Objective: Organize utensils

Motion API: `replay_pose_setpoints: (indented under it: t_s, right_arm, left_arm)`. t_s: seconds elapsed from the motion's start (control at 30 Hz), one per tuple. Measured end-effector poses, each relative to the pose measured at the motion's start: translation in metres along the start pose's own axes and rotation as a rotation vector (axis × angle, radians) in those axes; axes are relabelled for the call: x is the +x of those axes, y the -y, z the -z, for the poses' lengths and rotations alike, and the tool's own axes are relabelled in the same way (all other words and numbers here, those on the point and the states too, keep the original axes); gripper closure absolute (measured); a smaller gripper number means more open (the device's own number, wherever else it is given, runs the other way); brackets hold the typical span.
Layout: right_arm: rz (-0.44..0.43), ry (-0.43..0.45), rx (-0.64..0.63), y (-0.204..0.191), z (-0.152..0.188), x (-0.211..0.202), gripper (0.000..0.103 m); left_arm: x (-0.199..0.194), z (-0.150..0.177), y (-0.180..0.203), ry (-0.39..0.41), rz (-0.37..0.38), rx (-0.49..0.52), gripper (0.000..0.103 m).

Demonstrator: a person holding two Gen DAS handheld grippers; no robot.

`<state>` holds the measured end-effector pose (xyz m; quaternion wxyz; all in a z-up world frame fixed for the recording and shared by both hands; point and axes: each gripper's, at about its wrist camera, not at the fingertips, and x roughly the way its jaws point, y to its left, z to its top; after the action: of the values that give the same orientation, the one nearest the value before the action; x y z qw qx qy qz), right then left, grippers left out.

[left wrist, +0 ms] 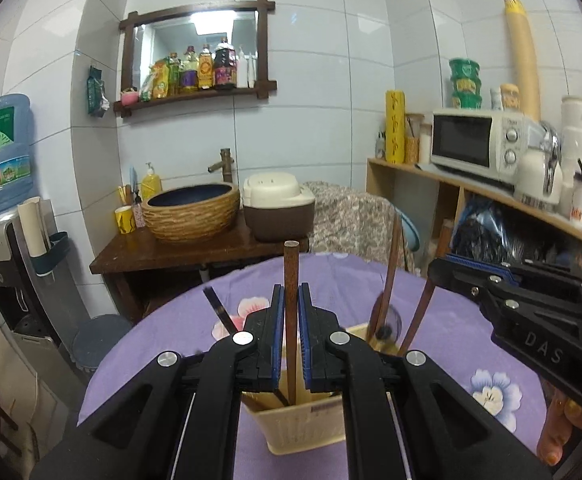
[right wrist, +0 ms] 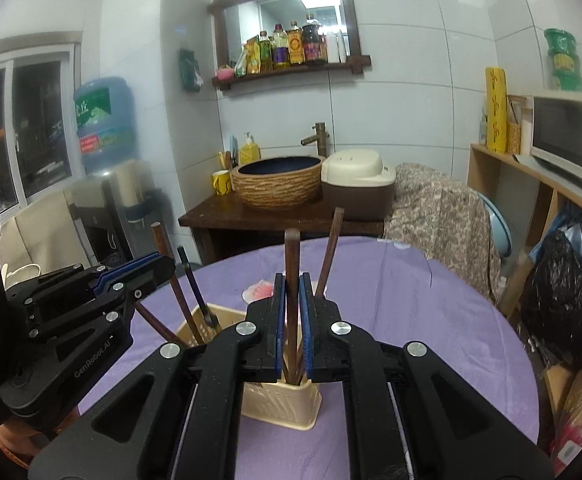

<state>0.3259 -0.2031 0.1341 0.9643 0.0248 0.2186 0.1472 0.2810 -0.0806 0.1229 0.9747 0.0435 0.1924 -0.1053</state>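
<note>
A cream slotted utensil holder (left wrist: 303,426) (right wrist: 281,402) stands on the purple flowered tablecloth (left wrist: 451,320) (right wrist: 411,300). Several wooden handles and one dark handle (left wrist: 219,308) (right wrist: 195,288) rise from it. My left gripper (left wrist: 291,288) (right wrist: 163,264) is shut on an upright wooden handle (left wrist: 291,264) (right wrist: 158,236) whose lower end sits in the holder. My right gripper (right wrist: 292,280) (left wrist: 441,268) is shut on another wooden handle (right wrist: 292,248) (left wrist: 421,312), also standing in the holder. A third wooden handle (left wrist: 391,272) (right wrist: 331,248) leans free between them.
Beyond the table stand a dark wooden counter (left wrist: 179,256) with a woven basin (left wrist: 193,214) and a rice cooker (left wrist: 279,208). A cloth-draped chair (left wrist: 355,220) is behind the table. A shelf with a microwave (left wrist: 479,148) is at right and a water dispenser (left wrist: 3,184) at left.
</note>
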Motion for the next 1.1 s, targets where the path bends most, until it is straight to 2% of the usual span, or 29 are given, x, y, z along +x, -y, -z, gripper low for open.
replay_pose_setpoints:
  t_s: [0.23, 0.33, 0.4, 0.43, 0.47, 0.53, 0.57, 0.6, 0.63, 0.83, 1.1]
  right_arm:
    - [-0.001, 0.001, 0.003, 0.002, 0.013, -0.002, 0.094]
    - [-0.006, 0.020, 0.010, 0.003, 0.016, -0.012, 0.086]
    - [0.004, 0.044, 0.016, 0.002, 0.018, -0.022, 0.055]
    - [0.017, 0.062, 0.012, 0.002, 0.020, -0.029, 0.047]
    - [0.030, 0.079, 0.003, 0.001, 0.022, -0.035, 0.039]
    - [0.086, 0.117, -0.035, -0.004, 0.031, -0.052, 0.027]
    - [0.109, 0.129, -0.045, -0.005, 0.034, -0.056, 0.014]
    - [0.147, 0.149, -0.057, -0.007, 0.040, -0.064, 0.005]
    - [0.166, 0.161, -0.063, -0.008, 0.046, -0.070, 0.006]
    - [0.189, 0.083, -0.075, -0.015, 0.093, -0.086, 0.006]
    - [0.168, 0.080, -0.075, -0.050, 0.172, -0.128, 0.006]
  left_arm:
    - [-0.006, 0.005, -0.011, -0.012, 0.038, -0.048, 0.095]
    - [-0.022, 0.004, -0.014, 0.017, 0.063, -0.058, 0.091]
    - [-0.040, 0.007, -0.014, 0.055, 0.063, -0.053, 0.074]
    - [-0.046, 0.008, -0.014, 0.072, 0.061, -0.049, 0.059]
    - [-0.055, 0.012, -0.014, 0.092, 0.056, -0.045, 0.051]
    - [-0.069, 0.019, -0.014, 0.116, 0.048, -0.035, 0.044]
    - [-0.075, 0.024, -0.014, 0.125, 0.045, -0.032, 0.035]
    - [-0.080, 0.029, -0.015, 0.134, 0.041, -0.033, 0.029]
    - [-0.088, 0.037, -0.016, 0.146, 0.033, -0.037, 0.021]
    - [-0.106, 0.069, -0.022, 0.144, 0.014, -0.038, 0.005]
    - [-0.144, 0.129, -0.029, 0.144, 0.032, -0.103, 0.005]
